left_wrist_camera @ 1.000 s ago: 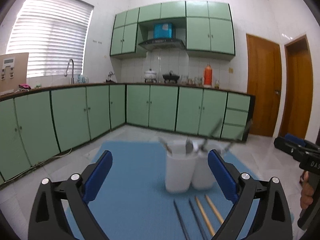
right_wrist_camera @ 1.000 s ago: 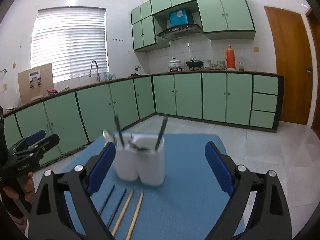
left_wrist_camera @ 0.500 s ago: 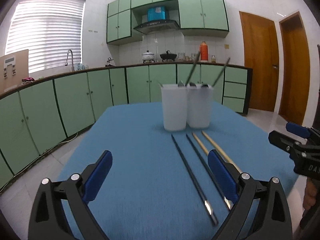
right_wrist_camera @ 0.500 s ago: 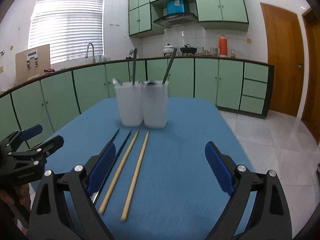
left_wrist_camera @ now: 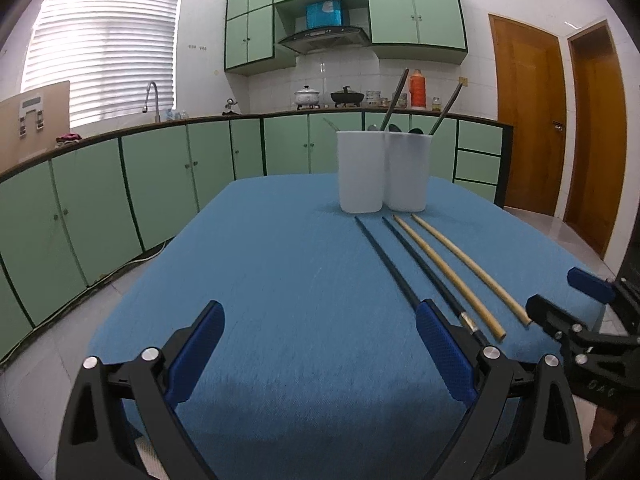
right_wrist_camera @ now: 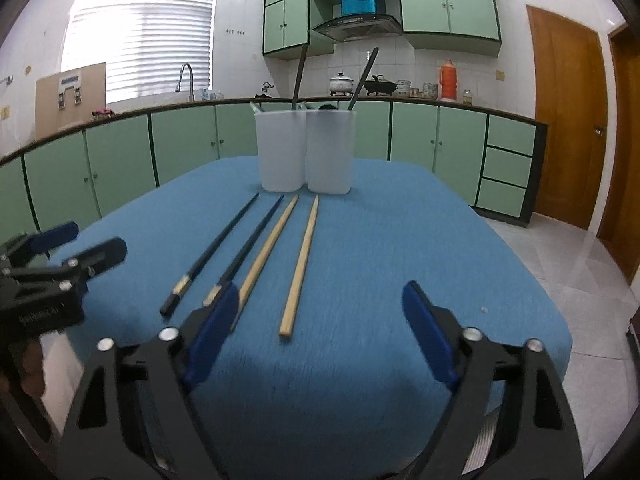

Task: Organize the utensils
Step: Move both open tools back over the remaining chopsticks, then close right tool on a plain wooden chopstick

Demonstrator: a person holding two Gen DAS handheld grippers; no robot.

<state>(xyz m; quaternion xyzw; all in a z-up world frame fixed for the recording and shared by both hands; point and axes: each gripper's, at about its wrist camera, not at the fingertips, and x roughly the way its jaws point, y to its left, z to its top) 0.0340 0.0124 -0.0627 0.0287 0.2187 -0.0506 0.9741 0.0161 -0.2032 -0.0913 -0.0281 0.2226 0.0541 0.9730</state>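
Two black chopsticks (left_wrist_camera: 392, 268) (right_wrist_camera: 218, 244) and two wooden chopsticks (left_wrist_camera: 448, 272) (right_wrist_camera: 302, 258) lie side by side on the blue table (left_wrist_camera: 280, 280) (right_wrist_camera: 380, 240). Behind them stand two white cups (left_wrist_camera: 382, 170) (right_wrist_camera: 306, 152) holding a few utensils. My left gripper (left_wrist_camera: 320, 344) is open and empty, low over the table's near edge, left of the chopsticks' near ends. My right gripper (right_wrist_camera: 320, 320) is open and empty, just short of the wooden chopsticks' near ends. Each gripper shows at the edge of the other's view.
Green kitchen cabinets (left_wrist_camera: 160, 168) and a counter with a sink run along the left and back walls. Wooden doors (left_wrist_camera: 524, 136) stand at the right. White tiled floor surrounds the table.
Both grippers have dropped and drawn back toward the table's near edge, so the cups now stand farther off and the chopsticks lie in full view. Both stayed open.
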